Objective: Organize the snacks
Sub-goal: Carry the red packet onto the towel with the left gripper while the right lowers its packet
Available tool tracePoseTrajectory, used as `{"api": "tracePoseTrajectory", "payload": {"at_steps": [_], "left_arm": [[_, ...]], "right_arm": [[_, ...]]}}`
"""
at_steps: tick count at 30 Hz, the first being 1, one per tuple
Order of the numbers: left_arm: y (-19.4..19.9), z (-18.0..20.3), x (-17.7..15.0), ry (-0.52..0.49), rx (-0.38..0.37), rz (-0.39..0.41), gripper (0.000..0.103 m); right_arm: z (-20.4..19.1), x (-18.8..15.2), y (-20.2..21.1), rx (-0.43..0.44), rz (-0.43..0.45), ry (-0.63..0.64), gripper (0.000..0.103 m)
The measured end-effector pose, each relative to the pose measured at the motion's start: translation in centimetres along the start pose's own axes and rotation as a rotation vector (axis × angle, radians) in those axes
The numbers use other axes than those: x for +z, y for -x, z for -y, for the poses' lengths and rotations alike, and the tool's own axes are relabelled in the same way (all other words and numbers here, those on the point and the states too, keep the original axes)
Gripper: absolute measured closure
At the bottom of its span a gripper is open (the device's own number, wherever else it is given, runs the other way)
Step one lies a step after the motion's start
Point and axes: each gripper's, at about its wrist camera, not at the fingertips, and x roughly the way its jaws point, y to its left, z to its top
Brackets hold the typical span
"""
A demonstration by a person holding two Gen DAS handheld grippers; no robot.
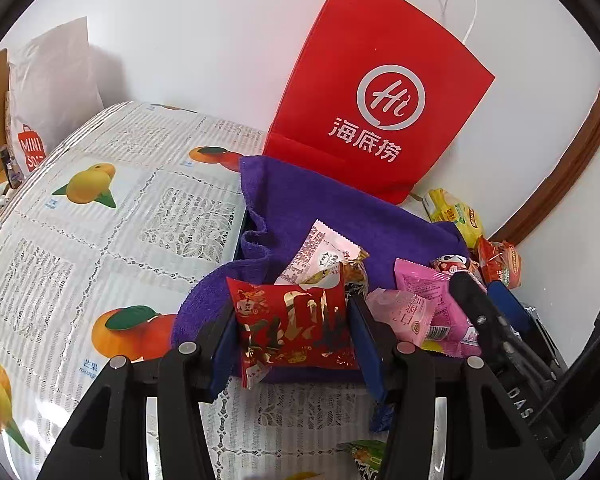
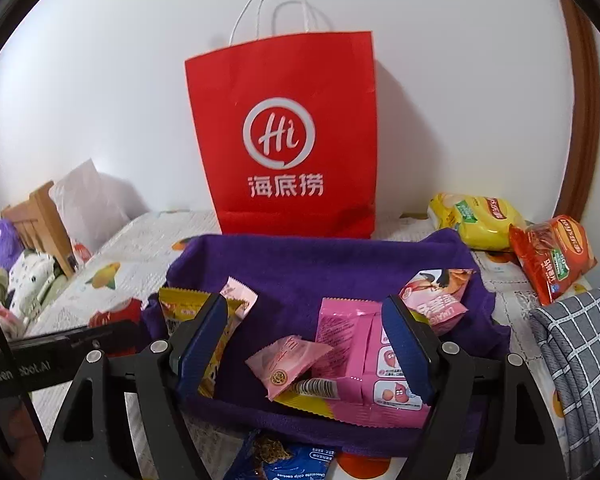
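Table under a white lace cloth with printed fruit [image 1: 112,216], set against a white wall. Tall red paper bag with white rope handles and a white "Hi" logo [image 2: 284,136] stands upright at the back, touching the wall. Purple terry towel lining a low box [image 2: 324,272] sits just in front of the bag. Inside it: big pink snack pack [image 2: 364,364], small pink sachet [image 2: 284,364] lying on top of that pack, yellow wrapper [image 2: 180,312] at the left edge. Yellow chip bag [image 2: 476,220] and orange chip bag [image 2: 552,256] lie on the cloth right of the towel.

Left gripper [image 1: 296,336]: both blue pads clamped on a red and gold foil snack packet [image 1: 292,328], held over the towel's near edge. Right gripper [image 2: 304,344]: jaws wide apart above the pink packs, pads not pressing anything.
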Motion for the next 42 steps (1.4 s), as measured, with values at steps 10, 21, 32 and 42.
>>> {"api": "tracePoseTrajectory", "payload": {"at_steps": [10,21,32,42], "left_arm": [[0.0,-0.1,0.0,0.002,-0.008,0.001,0.053],[0.0,0.0,0.0,0.001,-0.015,-0.003,0.053],[0.1,0.0,0.0,-0.003,-0.029,-0.002,0.053],[0.2,0.5,0.4,-0.022,-0.031,-0.009,0.053]], "right_arm": [[1.1,0.2,0.1,-0.006,0.009,-0.06,0.022],[2.7,0.3,0.2,0.007,0.006,-0.131,0.022],[2.3,0.4,0.5,-0.007,0.017,-0.098,0.022],[2.0,0.5,1.5,-0.048,0.043,-0.027,0.022]]}}
